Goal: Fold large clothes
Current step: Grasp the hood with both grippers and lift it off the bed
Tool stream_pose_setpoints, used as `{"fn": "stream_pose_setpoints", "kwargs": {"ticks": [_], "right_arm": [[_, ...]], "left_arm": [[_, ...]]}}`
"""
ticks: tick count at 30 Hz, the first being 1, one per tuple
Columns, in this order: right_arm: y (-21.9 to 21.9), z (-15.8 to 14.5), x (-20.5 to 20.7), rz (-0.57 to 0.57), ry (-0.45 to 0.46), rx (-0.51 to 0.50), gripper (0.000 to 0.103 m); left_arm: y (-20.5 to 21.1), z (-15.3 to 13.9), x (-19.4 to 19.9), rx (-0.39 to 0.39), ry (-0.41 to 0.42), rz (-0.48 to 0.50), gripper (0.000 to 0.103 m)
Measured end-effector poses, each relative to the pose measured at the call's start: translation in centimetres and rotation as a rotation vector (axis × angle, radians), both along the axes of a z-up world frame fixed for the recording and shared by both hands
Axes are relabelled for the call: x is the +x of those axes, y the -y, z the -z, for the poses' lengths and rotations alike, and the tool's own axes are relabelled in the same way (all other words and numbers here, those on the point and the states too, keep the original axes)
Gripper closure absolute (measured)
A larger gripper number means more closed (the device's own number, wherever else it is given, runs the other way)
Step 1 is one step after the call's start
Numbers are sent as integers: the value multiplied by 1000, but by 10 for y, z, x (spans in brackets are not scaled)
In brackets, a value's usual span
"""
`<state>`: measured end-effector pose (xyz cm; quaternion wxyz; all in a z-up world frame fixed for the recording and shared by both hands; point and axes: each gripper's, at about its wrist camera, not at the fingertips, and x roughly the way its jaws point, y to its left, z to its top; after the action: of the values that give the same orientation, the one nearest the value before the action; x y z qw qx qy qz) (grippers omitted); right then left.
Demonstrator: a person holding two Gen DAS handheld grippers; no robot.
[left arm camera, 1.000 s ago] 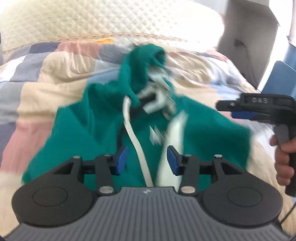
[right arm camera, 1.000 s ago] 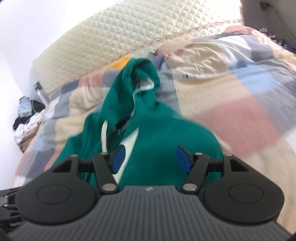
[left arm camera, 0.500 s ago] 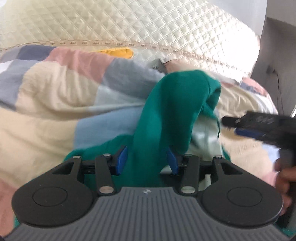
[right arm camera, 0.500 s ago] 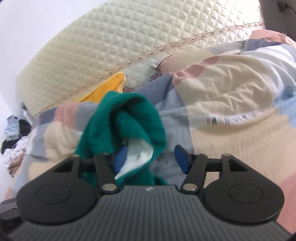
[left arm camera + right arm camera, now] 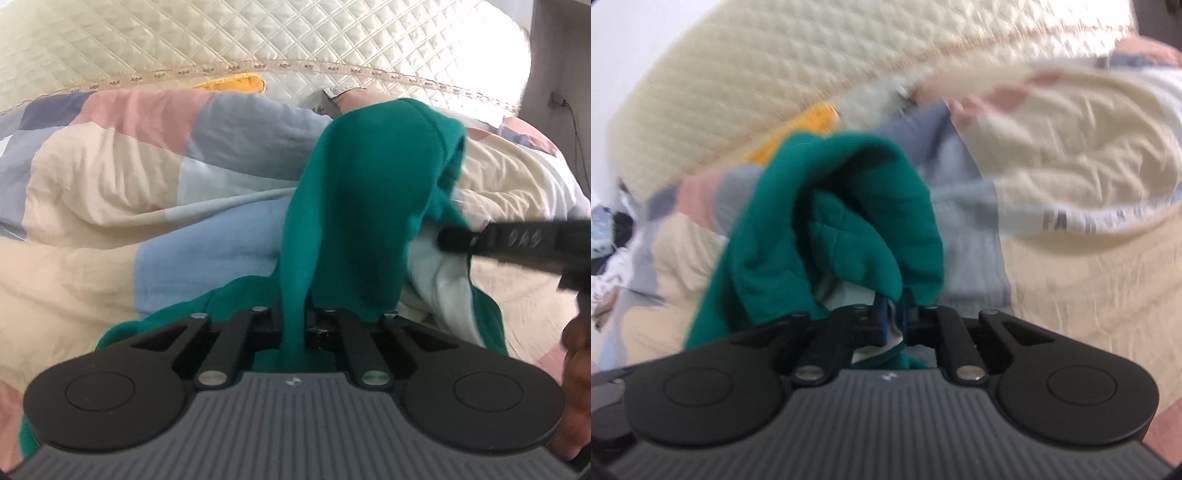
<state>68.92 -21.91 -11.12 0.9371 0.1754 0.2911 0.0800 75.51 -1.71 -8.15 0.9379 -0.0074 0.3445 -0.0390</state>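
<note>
A green hoodie (image 5: 362,206) with a pale lining lies on the patchwork quilt, its hood bunched up toward the headboard. My left gripper (image 5: 295,325) is shut on a fold of the green cloth at the hood's near side. In the right wrist view the hoodie (image 5: 827,221) rises as a crumpled hood, and my right gripper (image 5: 894,314) is shut on its edge where green cloth meets the pale lining. The right gripper (image 5: 517,243) also shows as a black bar at the right of the left wrist view, at the hood's opening.
A patchwork quilt (image 5: 110,192) covers the bed. A cream quilted headboard (image 5: 258,33) stands behind it, with a yellow pillow (image 5: 232,81) at its foot. A grey cabinet (image 5: 561,74) stands at the right. A pile of clothes (image 5: 609,236) lies at the far left.
Both grippers moved up the hoodie from its chest to the hood, then closed on the cloth. The right wrist view is now blurred.
</note>
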Motion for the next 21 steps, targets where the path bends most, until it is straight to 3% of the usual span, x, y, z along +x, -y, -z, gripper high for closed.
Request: {"fn": "stream_pose_setpoints", "kwargs": {"ticks": [10, 15, 21], "right_arm": [[14, -80, -96, -52, 178, -31, 95], [3, -121, -184, -115, 337, -86, 96], [-14, -142, -308, -173, 476, -132, 96]], "left_arm": [[-38, -59, -114, -93, 42, -32, 98], [-54, -87, -198, -128, 90, -20, 98], [-65, -95, -318, -210, 135, -32, 98]]}}
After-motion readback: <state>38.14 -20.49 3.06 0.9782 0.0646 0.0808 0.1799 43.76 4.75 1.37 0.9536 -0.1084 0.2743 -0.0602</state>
